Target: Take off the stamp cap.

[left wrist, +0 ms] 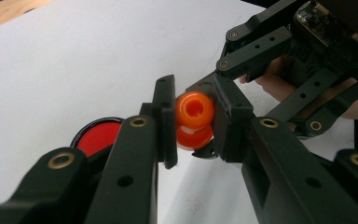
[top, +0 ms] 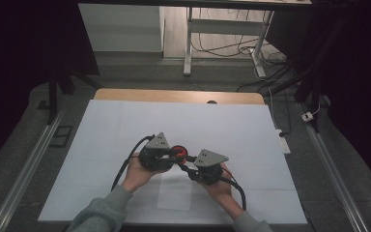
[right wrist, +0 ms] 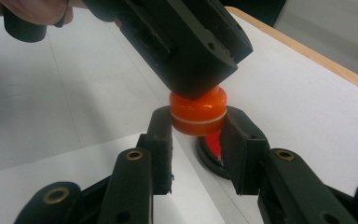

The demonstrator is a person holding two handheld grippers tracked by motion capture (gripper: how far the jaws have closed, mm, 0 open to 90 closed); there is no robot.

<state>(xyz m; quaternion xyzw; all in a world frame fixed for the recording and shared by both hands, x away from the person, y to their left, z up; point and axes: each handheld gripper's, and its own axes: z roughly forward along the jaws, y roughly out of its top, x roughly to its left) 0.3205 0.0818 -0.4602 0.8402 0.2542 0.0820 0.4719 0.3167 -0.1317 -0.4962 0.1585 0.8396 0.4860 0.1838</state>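
Both the left tool (left wrist: 193,126) and right tool (right wrist: 196,135) gripped the orange piece (left wrist: 195,120), with the red disc (left wrist: 98,136) at its 8 o'clock.

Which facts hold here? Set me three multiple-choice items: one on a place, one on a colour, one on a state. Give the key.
1. Where does the red disc lie?
A. on the white sheet, close by the grippers
B. on the floor
C. on the wooden table edge

2. What colour is the piece held between the two grippers?
A. blue
B. orange
C. green

3. How do the left gripper and right gripper stand?
A. both wide open
B. one shut, one set down on the sheet
C. both shut on the piece

Key: 1 A, the disc rests flat on the sheet just behind the fingers; 2 B, both gripper views show it orange; 3 C, each pair of fingers presses its sides.
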